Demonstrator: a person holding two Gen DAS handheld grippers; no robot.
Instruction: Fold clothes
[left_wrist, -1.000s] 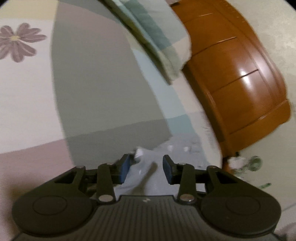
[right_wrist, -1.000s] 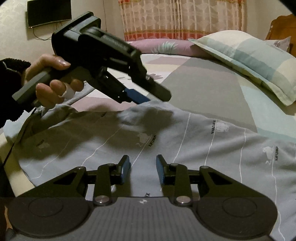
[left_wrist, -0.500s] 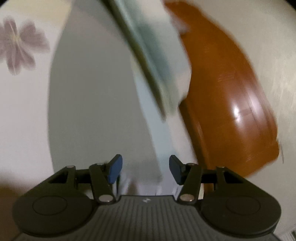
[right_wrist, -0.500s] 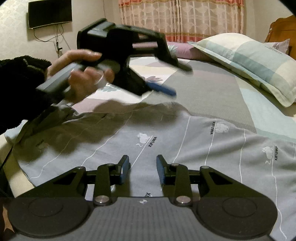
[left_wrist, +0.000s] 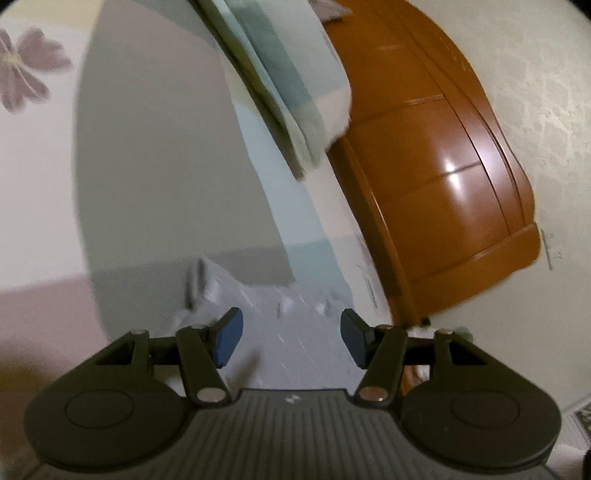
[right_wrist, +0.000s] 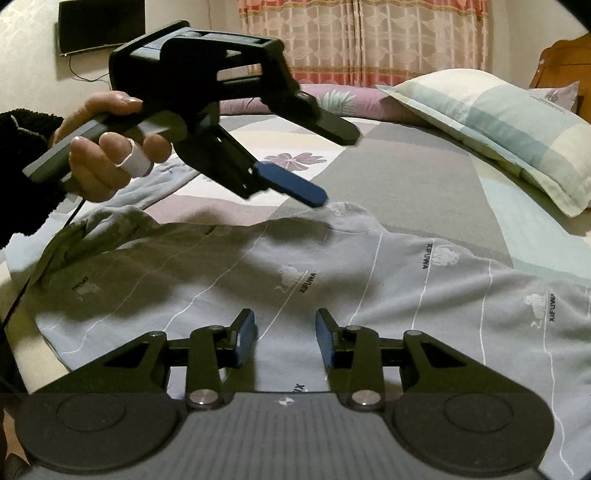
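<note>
- Bed (right_wrist: 424, 184) with a patchwork sheet, a checked pillow (right_wrist: 491, 122) at its head.
- Grey printed garment (right_wrist: 332, 280) lies spread flat across the near part of the bed.
- Left gripper (right_wrist: 332, 162) hangs above the garment's far edge, jaws wide, gripping nothing.
- Right gripper (right_wrist: 284, 338) sits low over the garment, jaws opening, fabric beneath them, not pinched.

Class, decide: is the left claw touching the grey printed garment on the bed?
Apart. In the right wrist view the left claw hangs above the grey garment, with bedspread visible under its blue fingertip; nothing sits between the fingers.
</note>
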